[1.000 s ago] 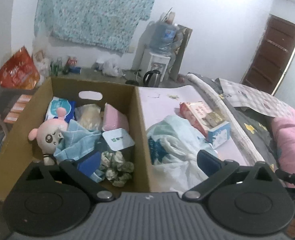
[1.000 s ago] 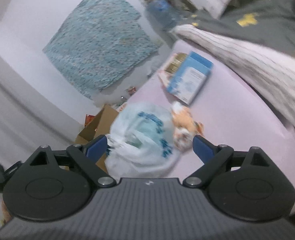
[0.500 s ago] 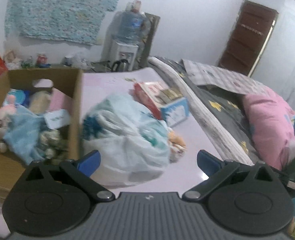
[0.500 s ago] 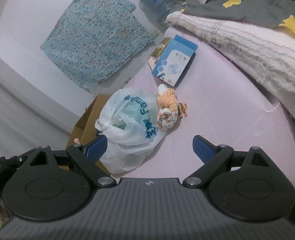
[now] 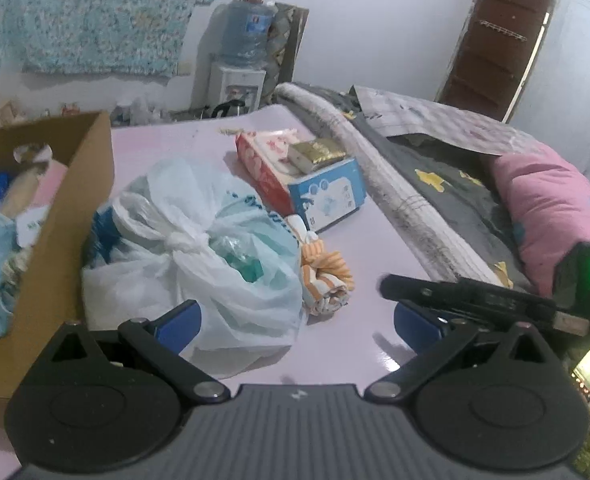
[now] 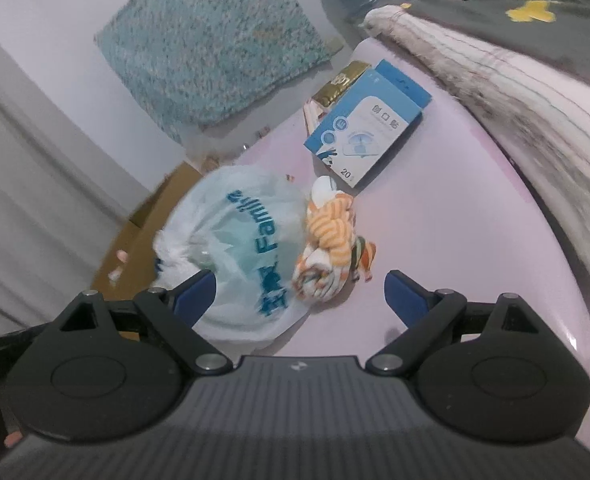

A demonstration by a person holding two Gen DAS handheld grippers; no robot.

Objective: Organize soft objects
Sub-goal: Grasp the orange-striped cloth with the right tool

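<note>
Left gripper [image 5: 297, 326]: I see its jaws spread wide with nothing between the pads; the knotted bag [image 5: 199, 256] lies just ahead of its left finger.
Right gripper [image 6: 299, 290]: jaws wide apart too, empty; bag and rolled cloth [image 6: 329, 242] sit just ahead, between the fingers' lines.
Cloth: orange-striped, rolled up, touching the bag's right side, on the pink top [image 5: 379, 256].
Box [image 5: 83, 184]: cardboard, at the left edge of the top, already holding soft things; the bag leans against its wall.
Risk, crowding: both grippers aim at the same small spot, and the right one's finger shows close beside my left gripper. I judge they could knock each other.
Risk, bag: thin slippery film. A pinch on loose plastic could slide off or tear, and the knot looks the safer hold.
Risk, cloth: a closing jaw could catch bag and cloth together, or unroll the cloth.
Risk, cartons: a blue carton [image 6: 369, 124] lies just beyond the cloth; an overshoot would shove it.
Surface: smooth, glossy pink, so things will skid if nudged.
Room: bedding [image 5: 475, 184] at the right, water dispenser [image 5: 241, 60] and patterned hanging at the white wall, brown door [image 5: 495, 44] far right.
</note>
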